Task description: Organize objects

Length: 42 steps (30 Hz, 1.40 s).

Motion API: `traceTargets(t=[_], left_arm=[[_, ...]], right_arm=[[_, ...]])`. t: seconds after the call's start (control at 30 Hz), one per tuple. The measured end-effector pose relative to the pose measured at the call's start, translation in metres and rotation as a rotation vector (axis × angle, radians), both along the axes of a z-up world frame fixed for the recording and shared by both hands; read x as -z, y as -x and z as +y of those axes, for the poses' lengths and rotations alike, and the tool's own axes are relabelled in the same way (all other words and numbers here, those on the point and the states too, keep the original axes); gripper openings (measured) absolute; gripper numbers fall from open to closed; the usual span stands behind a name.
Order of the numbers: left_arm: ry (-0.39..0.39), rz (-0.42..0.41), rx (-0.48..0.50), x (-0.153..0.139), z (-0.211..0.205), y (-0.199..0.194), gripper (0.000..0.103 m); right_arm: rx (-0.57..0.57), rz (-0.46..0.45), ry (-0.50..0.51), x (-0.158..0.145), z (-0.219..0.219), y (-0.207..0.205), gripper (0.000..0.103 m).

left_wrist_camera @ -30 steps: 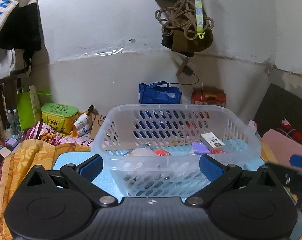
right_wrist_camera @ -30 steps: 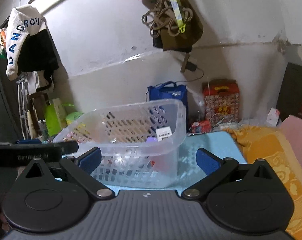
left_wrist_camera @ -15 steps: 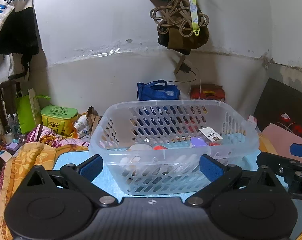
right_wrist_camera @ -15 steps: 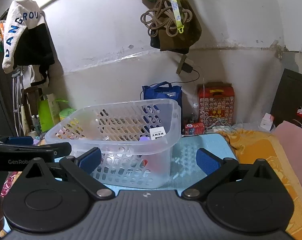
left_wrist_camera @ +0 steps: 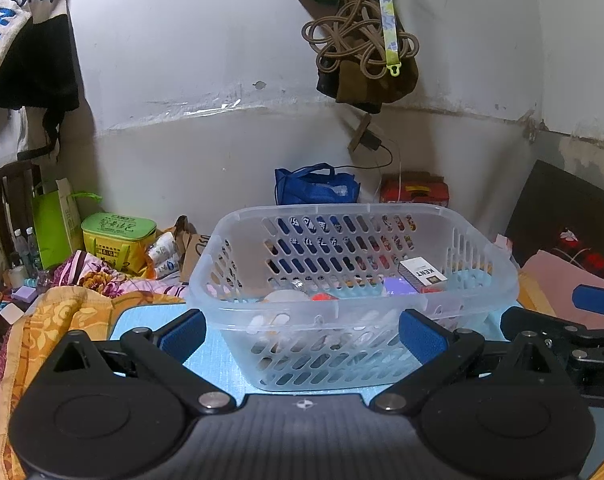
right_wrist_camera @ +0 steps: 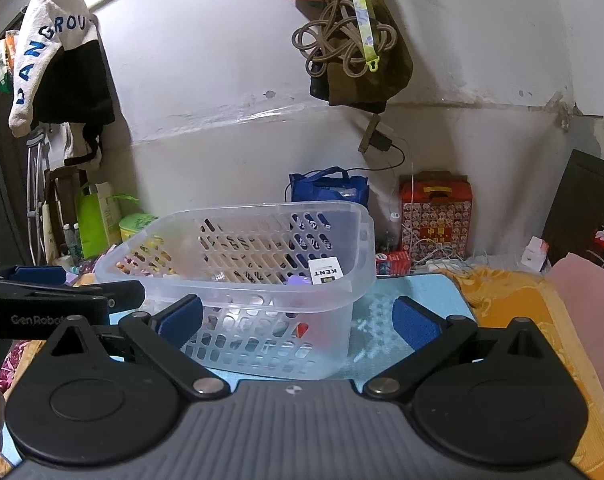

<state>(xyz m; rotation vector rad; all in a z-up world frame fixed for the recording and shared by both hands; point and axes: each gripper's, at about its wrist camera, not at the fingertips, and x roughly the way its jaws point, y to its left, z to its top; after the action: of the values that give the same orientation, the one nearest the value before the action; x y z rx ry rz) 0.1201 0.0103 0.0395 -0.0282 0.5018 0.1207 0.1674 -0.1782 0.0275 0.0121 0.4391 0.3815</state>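
A clear slotted plastic basket stands on a light blue mat. It holds a white KENT packet, a purple item, a red item and other small things. The basket also shows in the right wrist view, with the KENT packet inside. My left gripper is open and empty, just in front of the basket. My right gripper is open and empty, in front of the basket's right end. Each gripper shows at the edge of the other's view.
A blue bag and a red box stand against the white wall behind the basket. A green tin and a green bag are at the left. Orange patterned cloth lies around the mat. Clothes and a cord hang on the wall.
Both grippers have drawn back a little from the basket and risen slightly. Both stay open and empty. The basket has not moved.
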Motion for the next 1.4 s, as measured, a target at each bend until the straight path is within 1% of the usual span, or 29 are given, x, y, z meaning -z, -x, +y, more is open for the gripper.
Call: traceTargets(t=[1.4], left_arm=[[-0.002,0.014,0.01,0.0041,0.0013,-0.0017,0.103]], right_arm=[[-0.005,0.001,0.008,-0.0015,-0.0009,-0.0007,0.103]])
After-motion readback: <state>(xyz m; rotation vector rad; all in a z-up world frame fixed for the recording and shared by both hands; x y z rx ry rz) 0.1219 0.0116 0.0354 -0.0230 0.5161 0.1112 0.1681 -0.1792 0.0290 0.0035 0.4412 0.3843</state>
